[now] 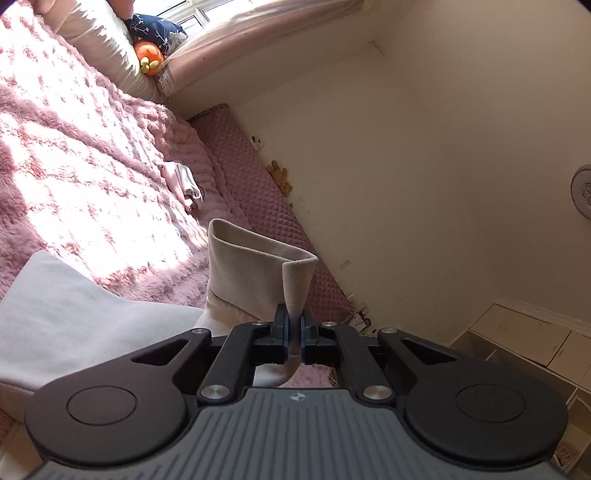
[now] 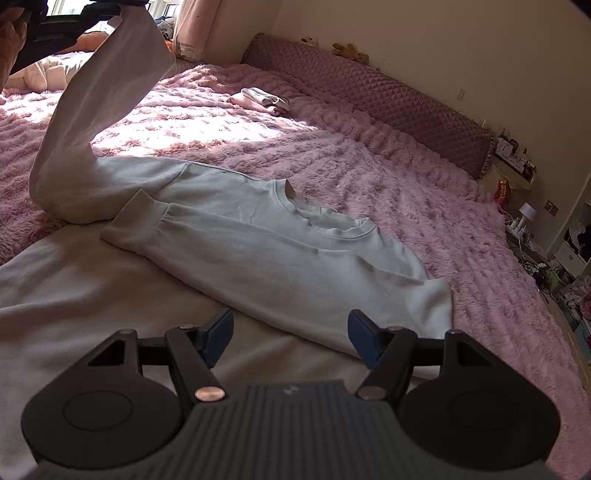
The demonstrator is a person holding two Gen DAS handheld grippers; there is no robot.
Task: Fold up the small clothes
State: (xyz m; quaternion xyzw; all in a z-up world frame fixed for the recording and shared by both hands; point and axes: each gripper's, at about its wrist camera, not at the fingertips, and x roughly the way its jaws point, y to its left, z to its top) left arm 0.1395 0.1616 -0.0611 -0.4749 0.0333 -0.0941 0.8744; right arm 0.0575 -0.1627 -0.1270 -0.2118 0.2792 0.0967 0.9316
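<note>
- Nearest the right wrist camera, the right gripper (image 2: 291,338) stands with its blue pads wide apart and nothing between them. It hangs just above the lower body of the sweatshirt, touching no cloth.
- Left gripper (image 1: 294,332): jaws closed tight on the ribbed cuff (image 1: 295,284) of one sleeve. The cuff is pinched between the blue pads, with its end curling out below them.
- Pale grey sweatshirt (image 2: 258,251): spread on the pink fluffy blanket (image 2: 424,206) that covers the bed, neck opening (image 2: 317,214) towards the headboard side.
- Raised sleeve (image 2: 103,110): rises from the shoulder to the upper left corner of the right wrist view, clear of the bed for most of its length. At its top a hand (image 2: 11,40) holds the dark body of the left tool.
- Other sleeve (image 2: 155,225): lies folded across the chest of the garment, cuff flat on the fabric.
- Small pile of folded clothes (image 2: 260,99): pink and white, on the blanket well apart from the sweatshirt, near the quilted headboard cushion (image 2: 369,88).
- Background: a small stuffed toy (image 2: 351,51) sits on the cushion against the wall. An orange toy (image 1: 149,57) lies by the window, beside a dark patterned pillow (image 1: 155,27).
</note>
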